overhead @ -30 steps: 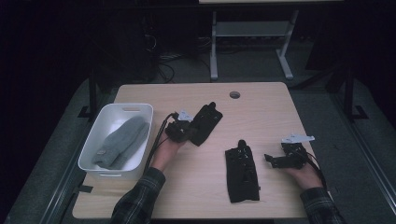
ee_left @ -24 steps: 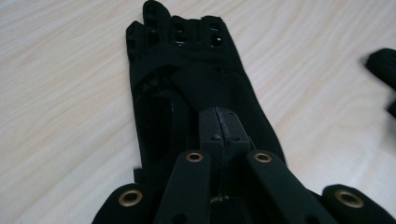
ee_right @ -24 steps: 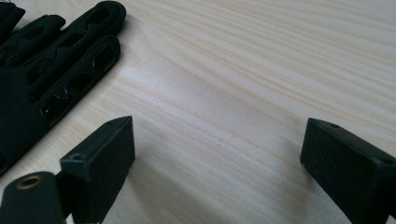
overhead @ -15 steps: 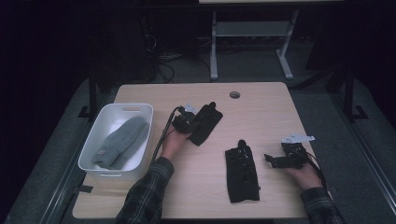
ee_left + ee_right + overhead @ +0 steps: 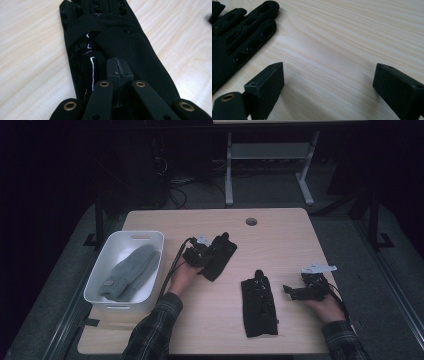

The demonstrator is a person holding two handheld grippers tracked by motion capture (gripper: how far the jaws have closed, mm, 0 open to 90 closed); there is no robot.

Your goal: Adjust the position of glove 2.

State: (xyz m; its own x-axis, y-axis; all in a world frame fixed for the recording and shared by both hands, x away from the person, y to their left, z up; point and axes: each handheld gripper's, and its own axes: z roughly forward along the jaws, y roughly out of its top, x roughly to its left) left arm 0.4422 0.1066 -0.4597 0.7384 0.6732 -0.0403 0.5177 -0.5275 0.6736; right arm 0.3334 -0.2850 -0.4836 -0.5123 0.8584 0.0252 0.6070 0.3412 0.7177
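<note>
My left tool (image 5: 199, 254), reached forward over the middle of the pale wooden bench (image 5: 280, 235), is clenched on the cuff of a black fabric glove with glossy patches (image 5: 110, 42). My right tool (image 5: 328, 86) rests low at the right, jaws spread wide, pointing left toward a second black glove (image 5: 259, 305) lying flat nearby.

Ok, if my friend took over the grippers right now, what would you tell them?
Left gripper: fingers shut on the cuff end of the far black glove, which lies flat on the table.
Right gripper: open, holding nothing, resting on the table beside the near black glove.
White bin at the left holds grey knitwear.
Done: one glove gripped.
Left: probably moving both gloves, perhaps into the bin.
</note>
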